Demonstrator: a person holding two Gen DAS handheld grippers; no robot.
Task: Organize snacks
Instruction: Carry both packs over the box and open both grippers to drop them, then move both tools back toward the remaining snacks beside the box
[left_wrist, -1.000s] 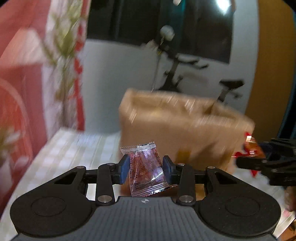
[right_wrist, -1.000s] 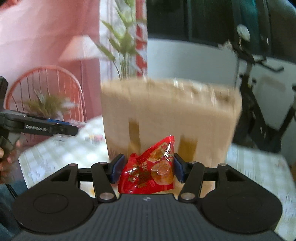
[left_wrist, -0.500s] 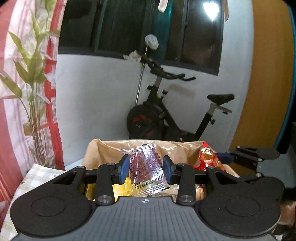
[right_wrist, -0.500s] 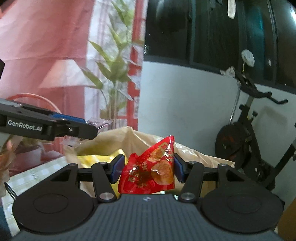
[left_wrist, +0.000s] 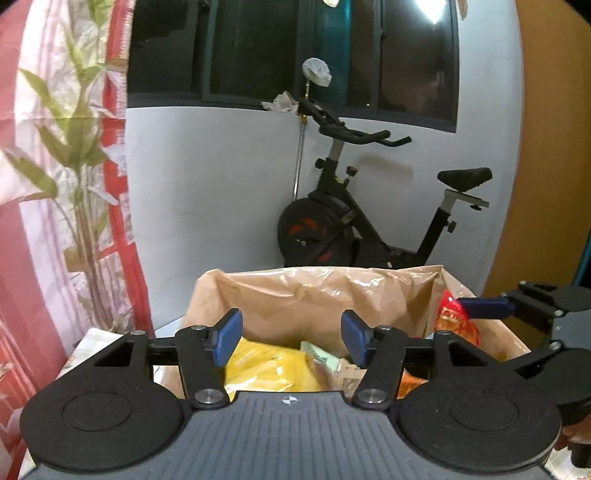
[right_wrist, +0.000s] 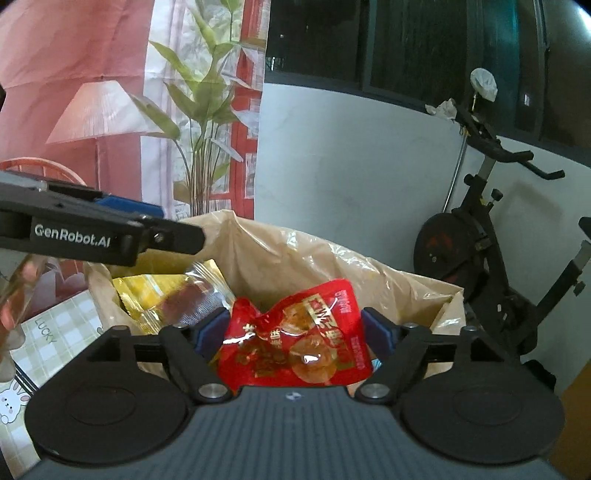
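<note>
A brown paper bag (left_wrist: 317, 291) stands open below both grippers and holds several snacks, among them a yellow packet (left_wrist: 266, 365). My left gripper (left_wrist: 291, 338) is open and empty above the bag's mouth. The clear purple-brown candy packet (right_wrist: 195, 299) is falling into the bag (right_wrist: 295, 254), blurred. My right gripper (right_wrist: 295, 332) has opened wide; the red snack packet (right_wrist: 299, 339) sits loose between its pads over the bag. The red packet (left_wrist: 456, 325) and the right gripper (left_wrist: 517, 306) show at the right in the left wrist view. The left gripper (right_wrist: 110, 225) shows at the left in the right wrist view.
The bag stands on a checked tablecloth (right_wrist: 55, 336) printed with "LUCKY". An exercise bike (left_wrist: 369, 221) stands behind against a white wall. A pink curtain with a plant print (right_wrist: 110, 92) hangs at the left. A wooden panel (left_wrist: 546, 184) is at the right.
Both grippers rose over the bag's mouth and opened. The left one let go of the clear candy packet, which is dropping into the bag. The red packet has come loose in the right one.
</note>
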